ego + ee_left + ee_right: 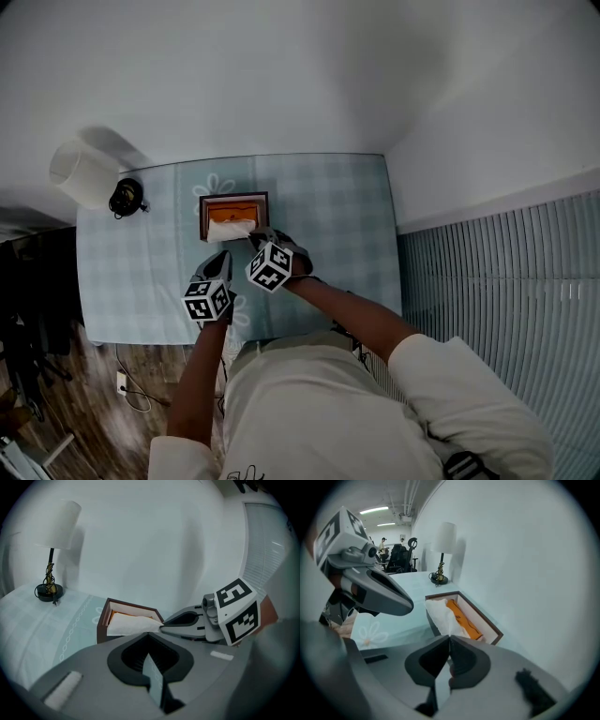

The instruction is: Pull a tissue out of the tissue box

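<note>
Jaws of right gripper [161, 627] pinching white paper tissue [129, 624] at dark brown rectangular box [101, 629] rim. Jaws of left gripper [410, 605] pressed together, empty.

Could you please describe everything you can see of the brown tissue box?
The dark brown wooden tissue box is rectangular and open-topped with a pale inner lining, standing flat on the pale blue checked tablecloth. Inside lie an orange packet and a white tissue that spills over one rim, its corner pinched by the closed tongs of the right gripper.
</note>
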### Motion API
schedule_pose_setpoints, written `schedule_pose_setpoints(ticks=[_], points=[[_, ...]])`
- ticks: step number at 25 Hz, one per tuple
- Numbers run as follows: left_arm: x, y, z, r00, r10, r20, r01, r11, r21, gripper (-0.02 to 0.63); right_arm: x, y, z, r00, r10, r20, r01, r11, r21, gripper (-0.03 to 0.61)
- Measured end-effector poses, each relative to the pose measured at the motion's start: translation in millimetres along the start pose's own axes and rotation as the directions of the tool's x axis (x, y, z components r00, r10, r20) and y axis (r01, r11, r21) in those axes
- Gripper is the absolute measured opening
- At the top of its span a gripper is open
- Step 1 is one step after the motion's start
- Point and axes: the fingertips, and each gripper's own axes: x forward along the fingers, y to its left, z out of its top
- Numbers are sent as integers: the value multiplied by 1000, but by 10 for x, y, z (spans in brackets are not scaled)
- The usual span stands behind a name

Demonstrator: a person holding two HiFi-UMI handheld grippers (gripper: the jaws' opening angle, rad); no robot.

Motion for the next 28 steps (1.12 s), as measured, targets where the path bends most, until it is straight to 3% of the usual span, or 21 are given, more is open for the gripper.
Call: schedule_pose_setpoints(ticks=[14,19,28], points=[[-115,-77,41,1000,23,12,-23,999,37,8,-265,58,28,999,9,46,-12,997,82,14],[-277,-174,66,999,30,37,-32,997,71,7,-473,120,85,997,10,83,-18,995,101,14],[-609,-413,161,995,14,104,-20,998,65,8,-931,174,139,989,-1,150,-22,988,153,14]])
